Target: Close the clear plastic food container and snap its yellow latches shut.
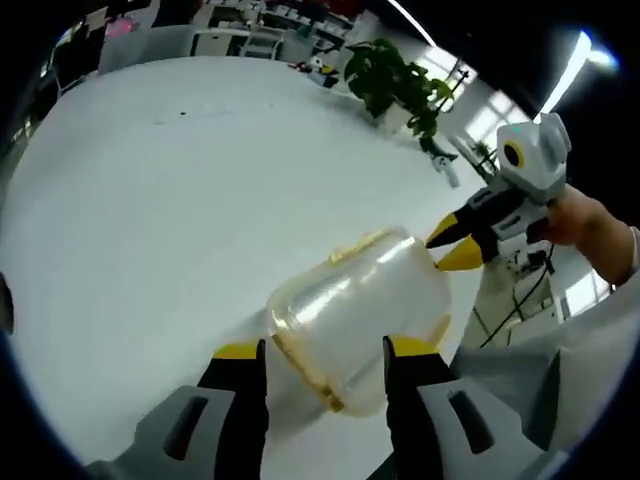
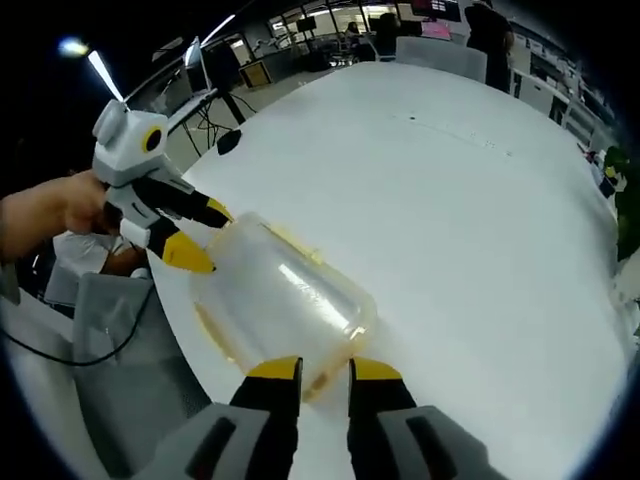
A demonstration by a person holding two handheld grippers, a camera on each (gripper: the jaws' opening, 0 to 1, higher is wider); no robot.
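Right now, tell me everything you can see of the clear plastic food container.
The clear plastic food container is a rounded, translucent tub with yellowish trim along its rim and a yellow latch on the side. It lies tilted near the edge of the white table. The left gripper straddles one end with open jaws; the right gripper meets the opposite end. Whether either actually touches it, and whether the latches are snapped, cannot be told.

You've got a big white round table [image 1: 150, 200], a green leafy potted plant [image 1: 395, 80] at its far edge, black cables [image 2: 60, 340] nearby.
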